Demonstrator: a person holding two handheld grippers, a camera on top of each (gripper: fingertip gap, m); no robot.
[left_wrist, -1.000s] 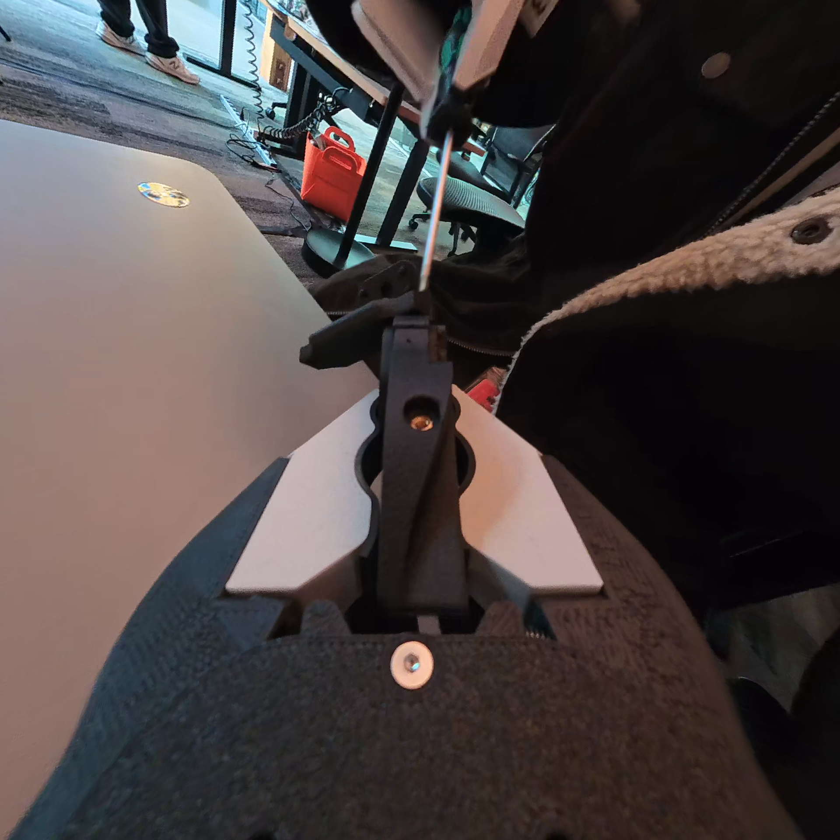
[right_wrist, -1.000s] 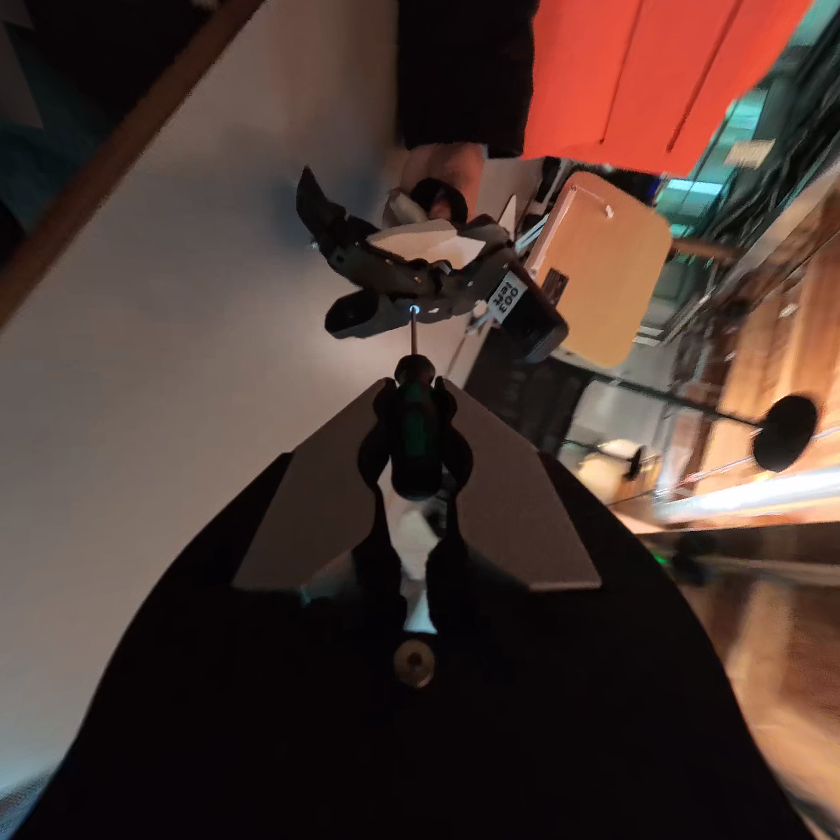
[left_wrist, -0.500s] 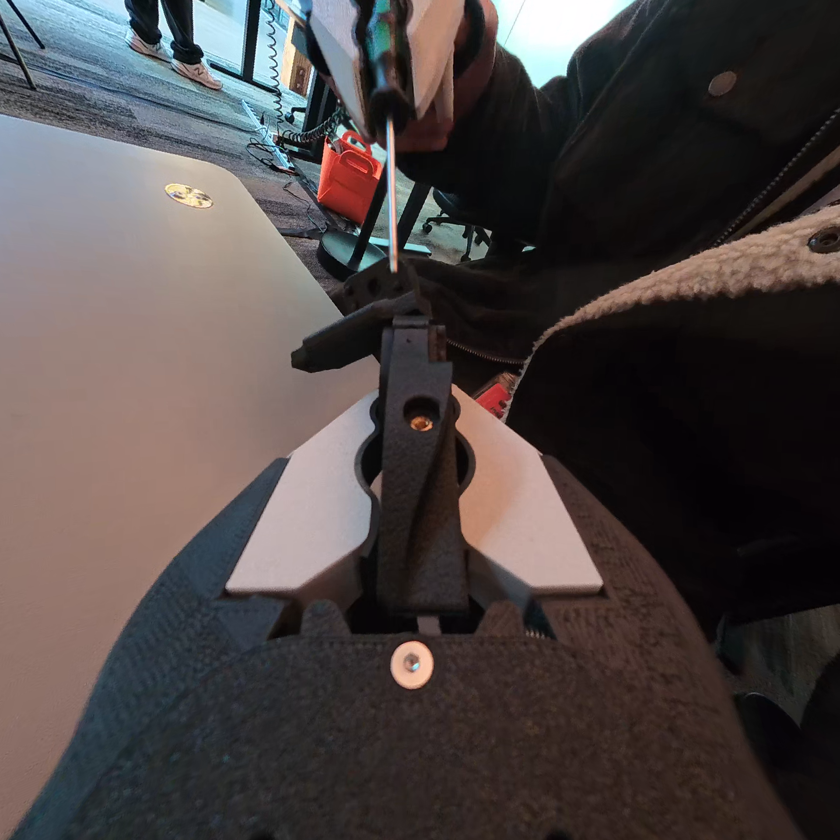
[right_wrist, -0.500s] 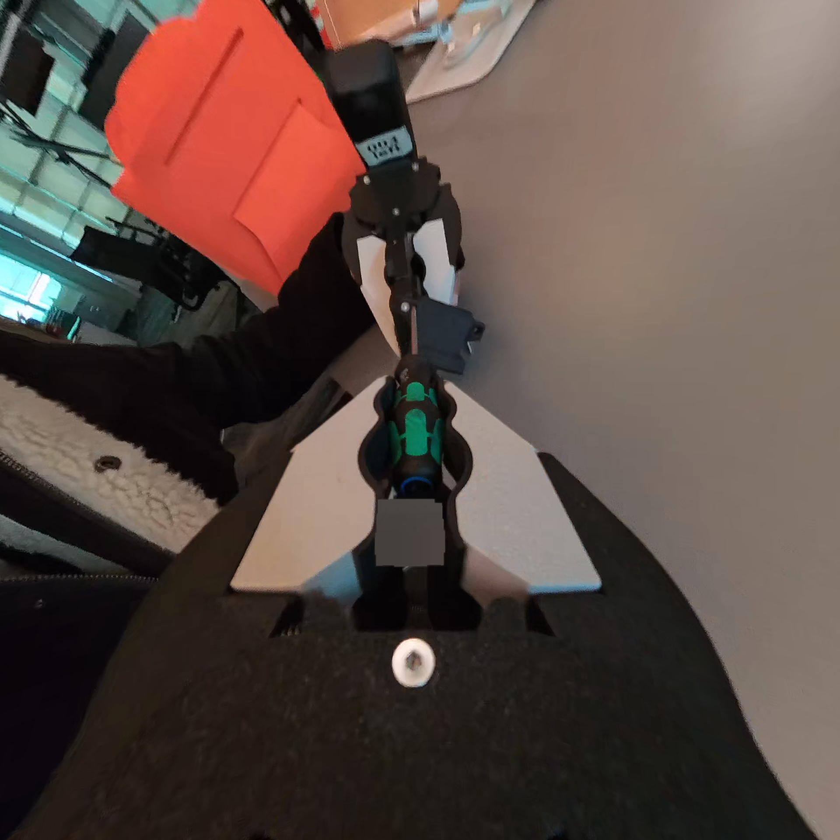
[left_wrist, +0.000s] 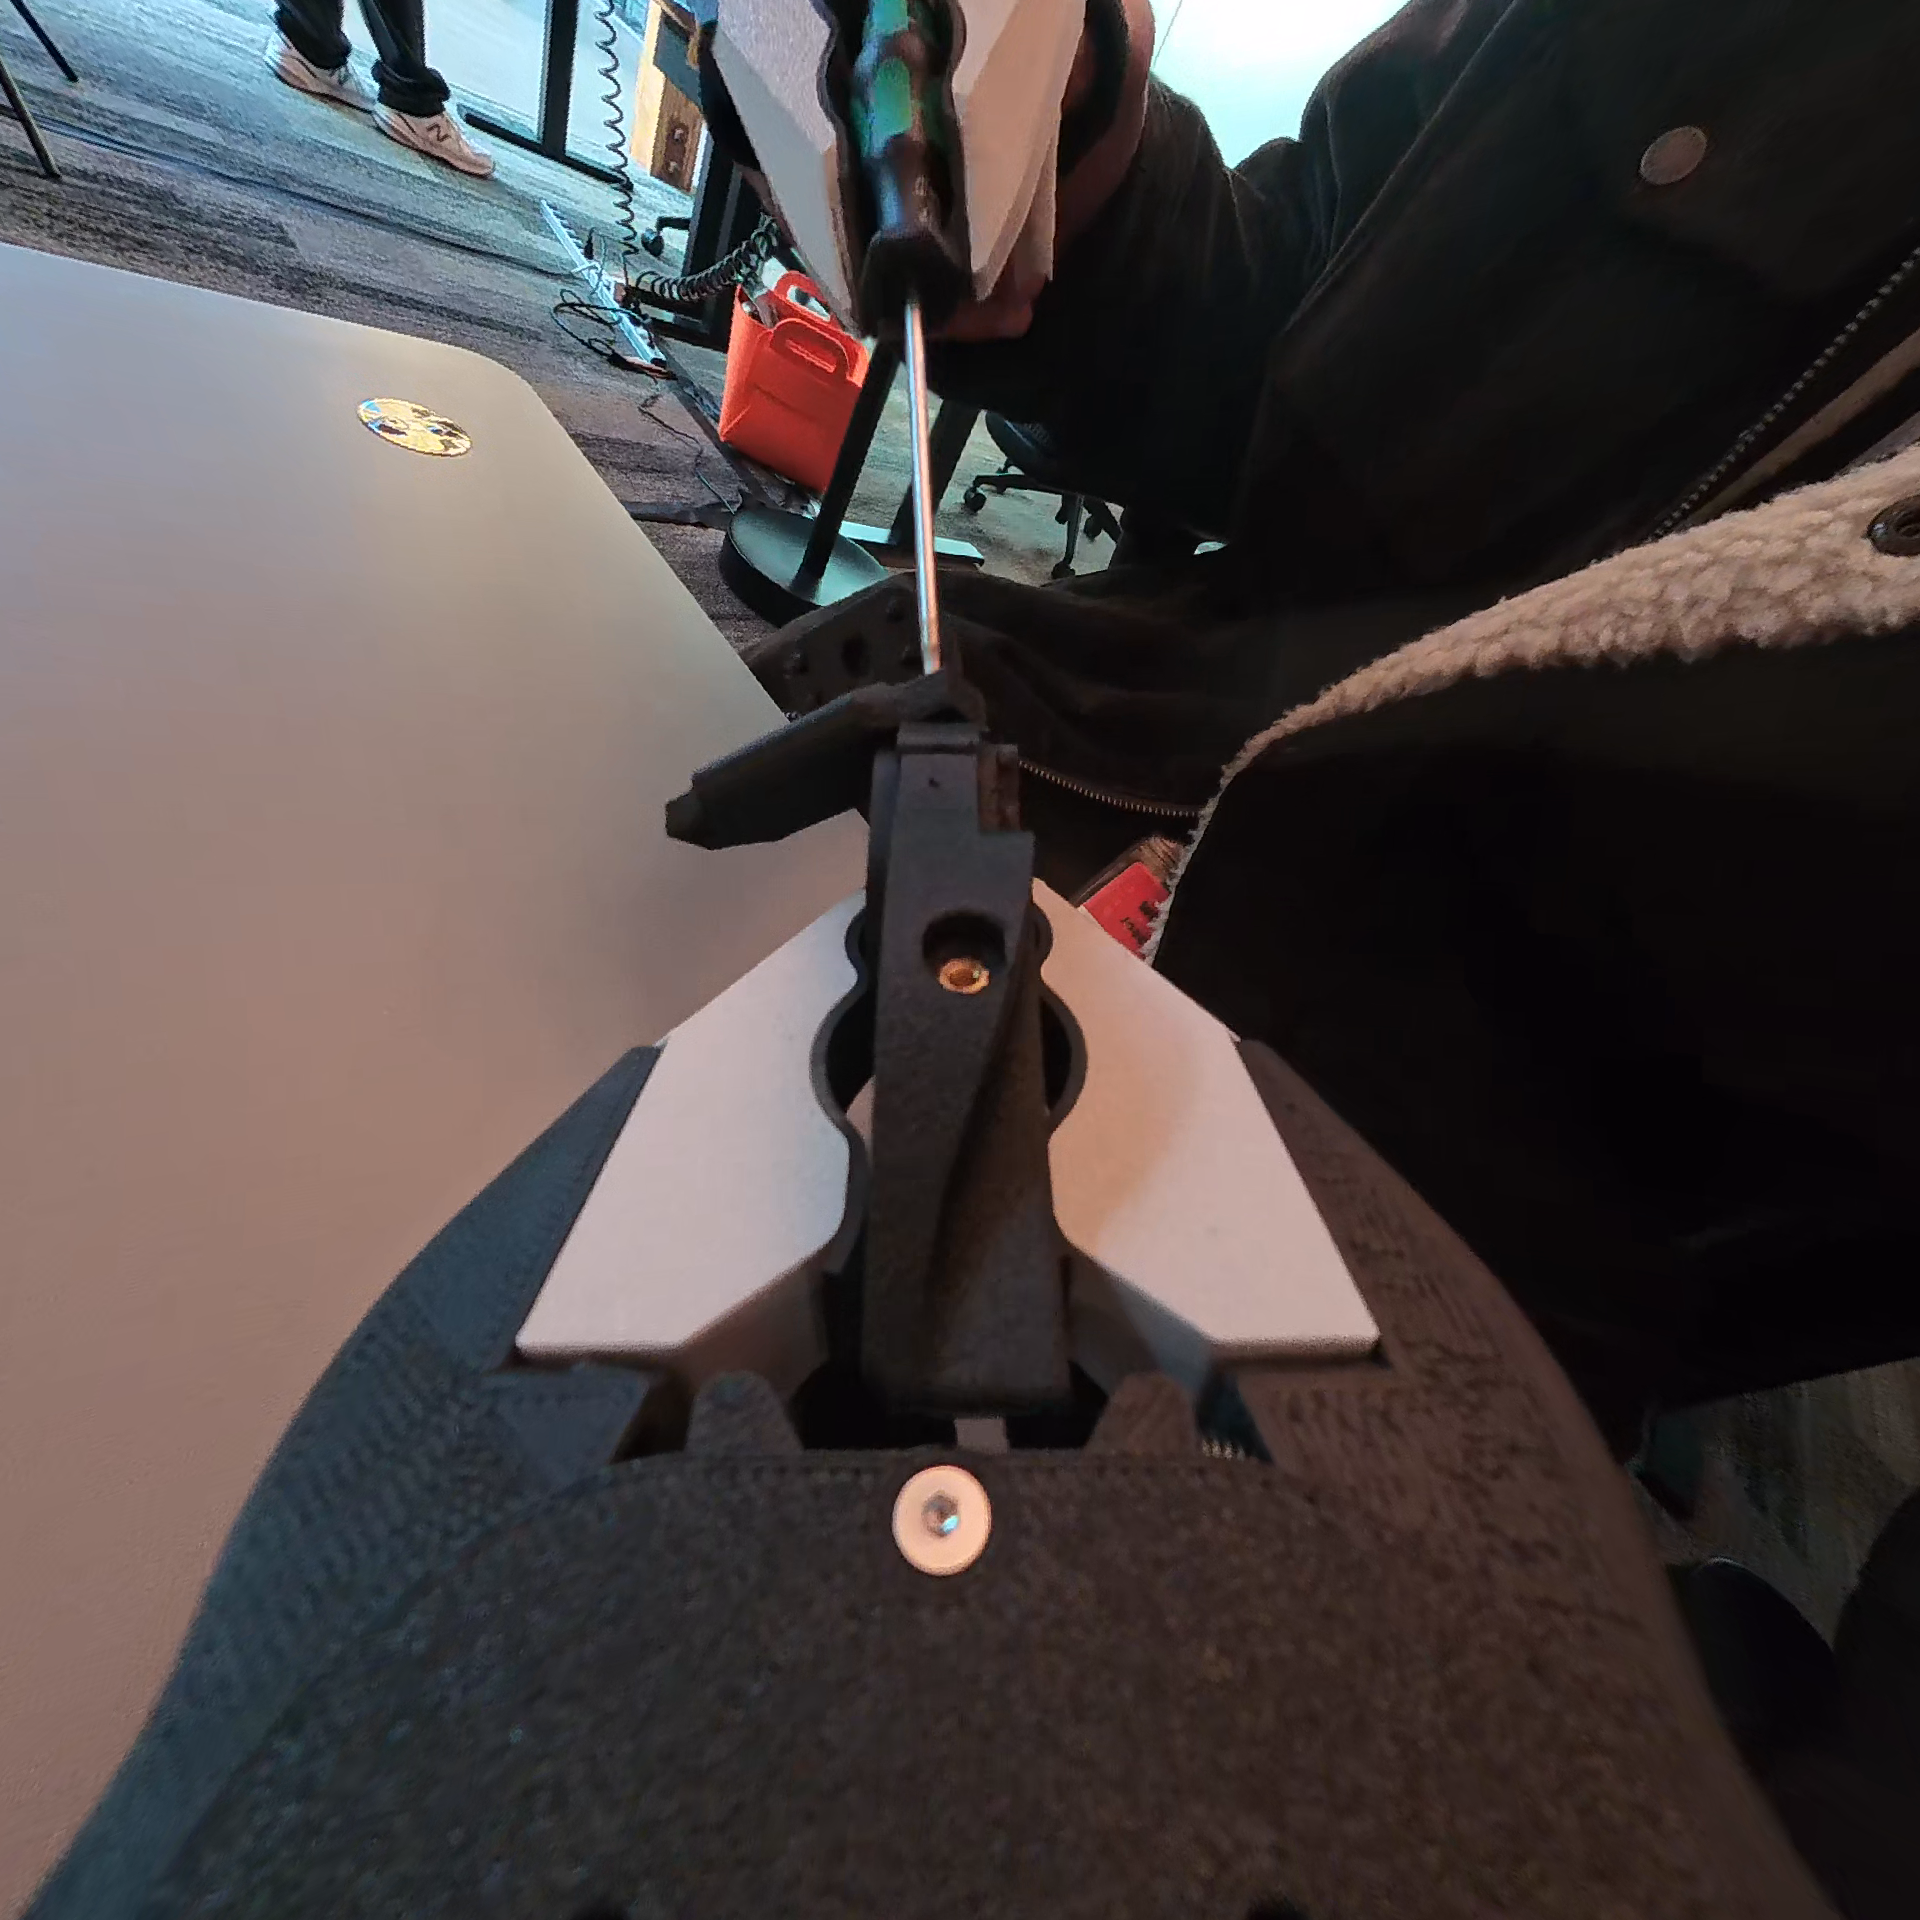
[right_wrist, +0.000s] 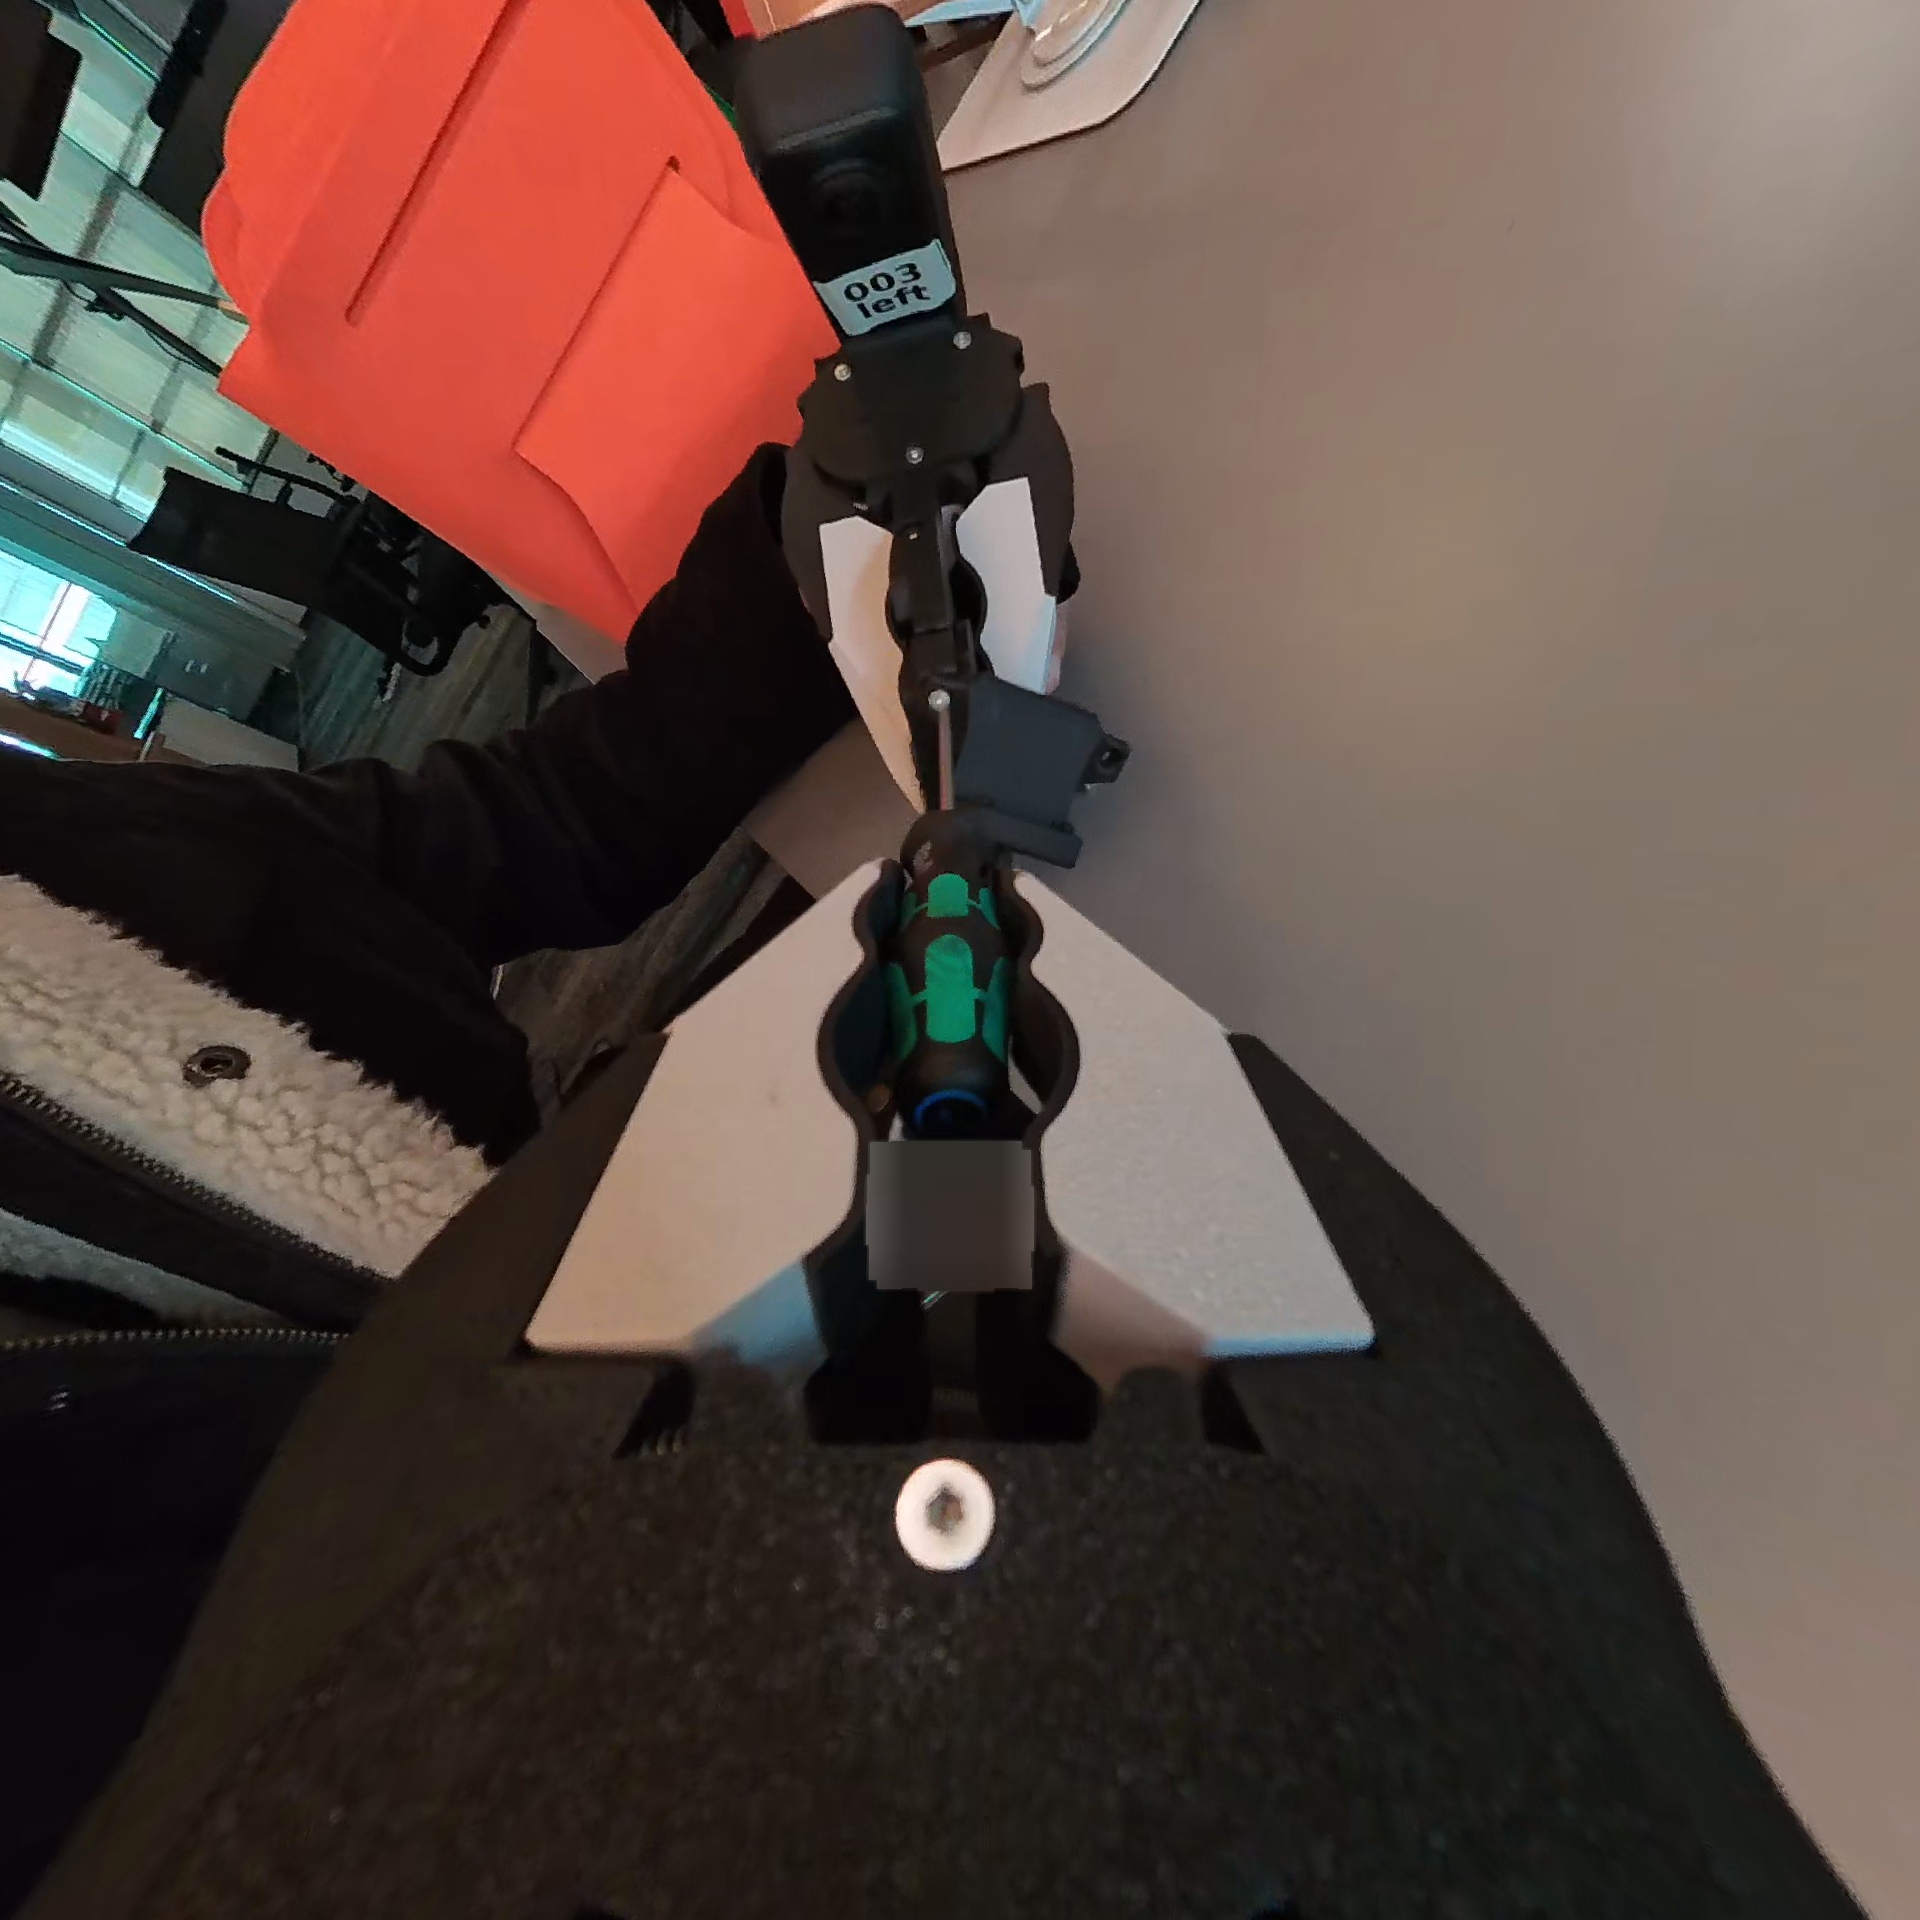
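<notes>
Both grippers clenched: left gripper (left_wrist: 951, 997) grasps a black textured plastic bracket (left_wrist: 940, 1039) just past the beige desk (left_wrist: 312, 831) edge. Right gripper (right_wrist: 945, 977) fingers grip a green-black screwdriver (right_wrist: 951, 997), tip touching the bracket's top screw; open desk alongside.

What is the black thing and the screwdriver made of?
The black part in the left gripper looks like grainy matte plastic, perhaps 3D-printed. The screwdriver in the right gripper has a shiny metal shaft and a green-and-black handle, probably plastic or rubber.

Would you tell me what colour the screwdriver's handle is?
Black with green patches on the screwdriver handle, clearest in the right wrist view.
</notes>
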